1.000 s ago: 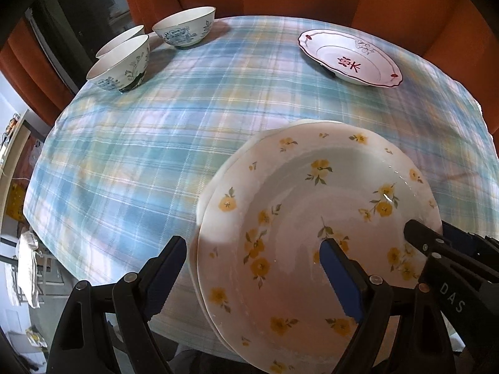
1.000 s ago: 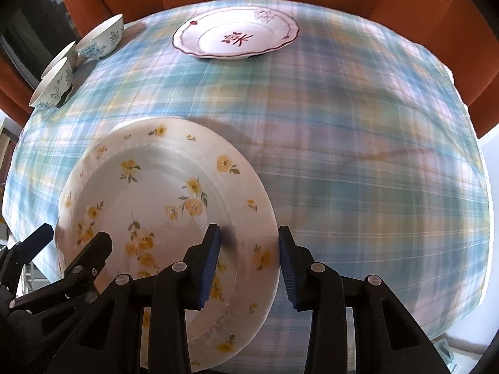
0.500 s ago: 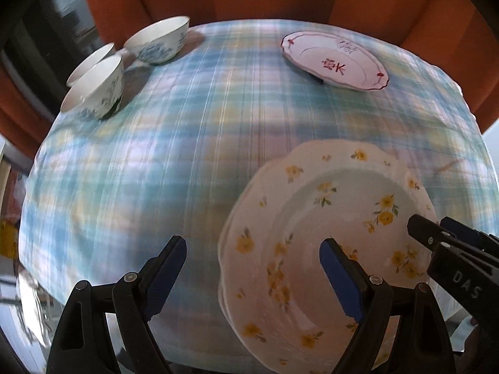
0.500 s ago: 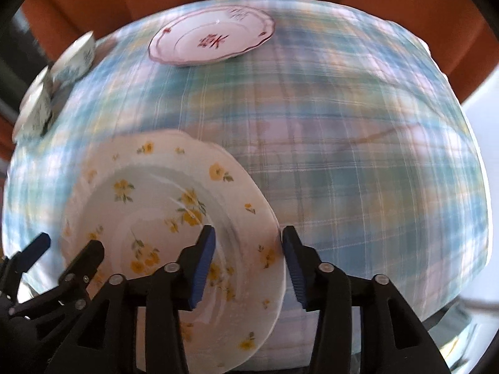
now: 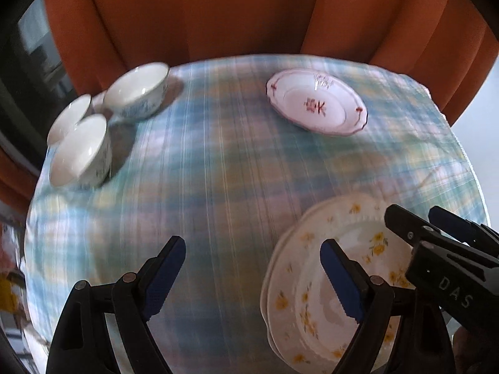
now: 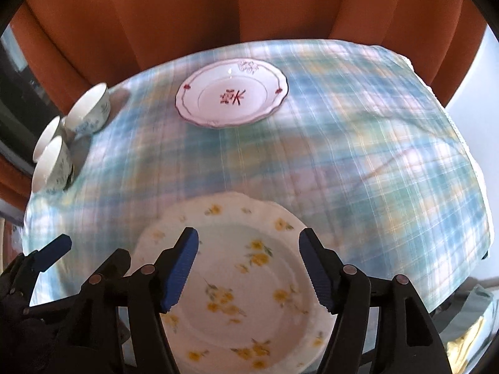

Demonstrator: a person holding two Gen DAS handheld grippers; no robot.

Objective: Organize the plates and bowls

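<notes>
A plaid tablecloth (image 6: 358,143) covers the table under orange curtains. Nearest, low in frame, my right gripper (image 6: 249,268) and left gripper (image 5: 252,277) both gape empty over the stacked yellow-flowered plates (image 6: 249,280). Farther, upper centre, the red-patterned plate (image 6: 232,93) sits alone; three bowls (image 5: 93,124) at upper left remain unstacked.

Soft daylight, heavy motion blur, fisheye bending – dark vignetted corners
</notes>
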